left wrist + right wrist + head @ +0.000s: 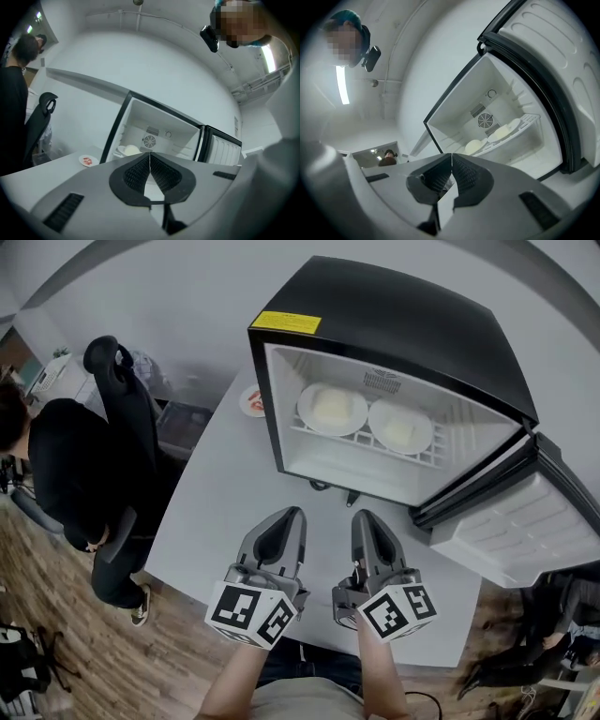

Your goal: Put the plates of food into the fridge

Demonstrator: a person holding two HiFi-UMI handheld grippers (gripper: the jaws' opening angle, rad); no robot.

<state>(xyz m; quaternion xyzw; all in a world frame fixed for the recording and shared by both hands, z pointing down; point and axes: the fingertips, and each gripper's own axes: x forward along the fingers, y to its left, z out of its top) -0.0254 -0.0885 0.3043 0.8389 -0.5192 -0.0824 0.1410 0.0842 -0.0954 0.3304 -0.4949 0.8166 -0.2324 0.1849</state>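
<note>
A small black fridge [394, 324] stands open on the white table [234, 493], its door [525, 521] swung to the right. Two white plates of pale food lie side by side on its wire shelf, the left plate [332, 408] and the right plate [400, 426]. A third small plate with red food [251, 401] sits on the table left of the fridge. My left gripper [289, 514] and right gripper [364, 516] hover side by side in front of the fridge, both shut and empty. In the gripper views the jaws meet at the tips, left [149, 153] and right [452, 154].
A person in black [56, 465] stands at the left beside a black office chair [122, 399]. Wooden floor [66, 652] shows at the lower left. The open fridge door reaches past the table's right side.
</note>
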